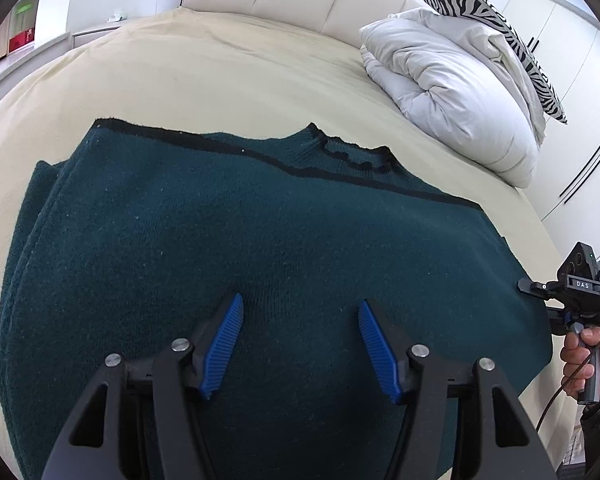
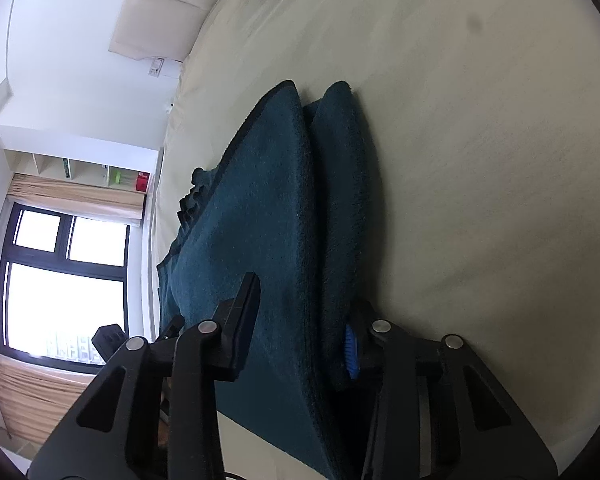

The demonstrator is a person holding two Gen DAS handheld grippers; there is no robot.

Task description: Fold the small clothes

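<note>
Dark green sweater (image 1: 260,240) lies on the bed (image 1: 220,80), already folded partway – black-trimmed edge and collar at the far side, a sleeve edge sticking out past the left side of the body. Left gripper (image 1: 300,344) hovers over the near middle of the sweater, jaws moderately wide, blue pads (image 1: 222,348) clear of the knit, nothing held. Right gripper (image 2: 300,340) sits at the sweater's right edge, turned on its side, jaws narrowed around the stacked layers: one finger on top of the fabric, the other with its blue pad (image 2: 352,354) under the lower fold. Looks like it pinches the edge stack, though how firmly the pads press is hard to tell. In the left wrist view the same gripper shows at the right border, a hand (image 1: 584,360) on its handle.

Step in hand, as I judge it: secure the right edge for the next fold across. To do it well – catch all layers in the right gripper, not just the top one, or the stack will splay when lifted. Left gripper should drop and take the near hem or pin the body so the fold line stays straight. Lift low, carry across evenly and watch the loose sleeve on the left doesn't drag out. Quilt (image 1: 452,92) and striped pillow (image 1: 484,16) are well apart, no interference
</note>
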